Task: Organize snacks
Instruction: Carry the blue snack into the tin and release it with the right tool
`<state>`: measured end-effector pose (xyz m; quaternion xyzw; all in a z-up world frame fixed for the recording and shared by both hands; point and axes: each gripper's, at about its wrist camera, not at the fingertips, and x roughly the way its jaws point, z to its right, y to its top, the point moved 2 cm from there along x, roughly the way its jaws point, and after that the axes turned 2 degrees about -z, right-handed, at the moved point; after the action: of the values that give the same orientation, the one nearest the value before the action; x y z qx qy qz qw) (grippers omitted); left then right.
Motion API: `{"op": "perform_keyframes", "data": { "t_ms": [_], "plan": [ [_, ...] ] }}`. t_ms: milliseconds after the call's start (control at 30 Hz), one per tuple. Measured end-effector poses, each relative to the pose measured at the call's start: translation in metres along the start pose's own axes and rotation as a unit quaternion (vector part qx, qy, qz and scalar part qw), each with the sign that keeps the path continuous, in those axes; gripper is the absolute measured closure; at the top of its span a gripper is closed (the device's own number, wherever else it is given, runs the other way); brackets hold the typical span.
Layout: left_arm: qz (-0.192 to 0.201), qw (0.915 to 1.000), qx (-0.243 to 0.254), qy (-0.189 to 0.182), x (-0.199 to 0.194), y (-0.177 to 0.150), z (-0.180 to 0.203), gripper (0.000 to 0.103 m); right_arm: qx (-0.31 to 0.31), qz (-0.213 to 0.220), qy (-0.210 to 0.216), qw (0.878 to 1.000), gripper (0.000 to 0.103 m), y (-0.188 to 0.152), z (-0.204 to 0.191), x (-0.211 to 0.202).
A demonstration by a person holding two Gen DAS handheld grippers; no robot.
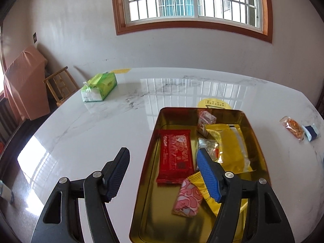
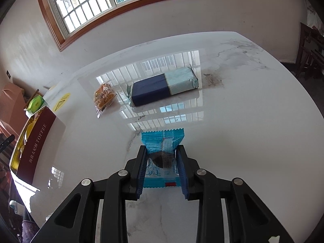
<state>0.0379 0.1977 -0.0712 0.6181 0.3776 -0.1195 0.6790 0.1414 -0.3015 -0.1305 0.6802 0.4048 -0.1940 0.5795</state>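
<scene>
A gold tin [image 1: 157, 212] stands on the white marble table and holds a red packet [image 1: 175, 155], yellow packets [image 1: 232, 147], a pink packet [image 1: 188, 199] and a small red-and-white box [image 1: 205, 121]. My left gripper [image 1: 164, 172] hovers open over the tin's left rim, with nothing between its pads. In the right wrist view, my right gripper [image 2: 162, 162] is shut on a blue snack packet [image 2: 162, 141], just above the tabletop. Beyond it lie an orange snack in clear wrap [image 2: 104, 97] and a navy-and-teal package [image 2: 162, 87].
The tin [image 2: 34, 141] shows its maroon side at the left of the right wrist view. A green tissue pack [image 1: 99, 87] lies at the table's far left corner. A wooden chair [image 1: 58, 85] stands past that edge. A yellow sticker [image 1: 214, 104] lies behind the tin.
</scene>
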Motion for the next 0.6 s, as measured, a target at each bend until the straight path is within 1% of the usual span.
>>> {"op": "perform_keyframes", "data": {
  "t_ms": [167, 233, 400, 467, 533, 600],
  "plan": [
    [-0.012, 0.9998, -0.015, -0.01, 0.013, -0.004, -0.01, 0.034, -0.051, 0.005, -0.039, 0.998, 0.074, -0.009, -0.02, -0.001],
    [-0.018, 0.9996, -0.02, -0.013, 0.018, -0.005, -0.014, 0.034, -0.058, 0.006, -0.049, 0.997, 0.074, -0.01, -0.023, 0.0],
    [-0.022, 0.9993, -0.022, -0.022, 0.023, -0.009, -0.017, 0.034, -0.051, 0.002, -0.053, 0.997, 0.074, -0.008, -0.024, 0.001],
    [-0.023, 0.9992, -0.022, -0.024, 0.025, -0.01, -0.018, 0.034, -0.04, -0.004, -0.046, 0.998, 0.075, -0.008, -0.027, 0.0],
    [-0.024, 0.9991, -0.021, -0.028, 0.026, -0.01, -0.02, 0.034, -0.044, -0.01, -0.043, 0.998, 0.075, -0.009, -0.041, 0.0],
    [-0.025, 0.999, -0.021, -0.031, 0.026, -0.01, -0.021, 0.034, -0.054, -0.007, -0.027, 0.998, 0.075, -0.011, -0.061, -0.002]
  ]
}}
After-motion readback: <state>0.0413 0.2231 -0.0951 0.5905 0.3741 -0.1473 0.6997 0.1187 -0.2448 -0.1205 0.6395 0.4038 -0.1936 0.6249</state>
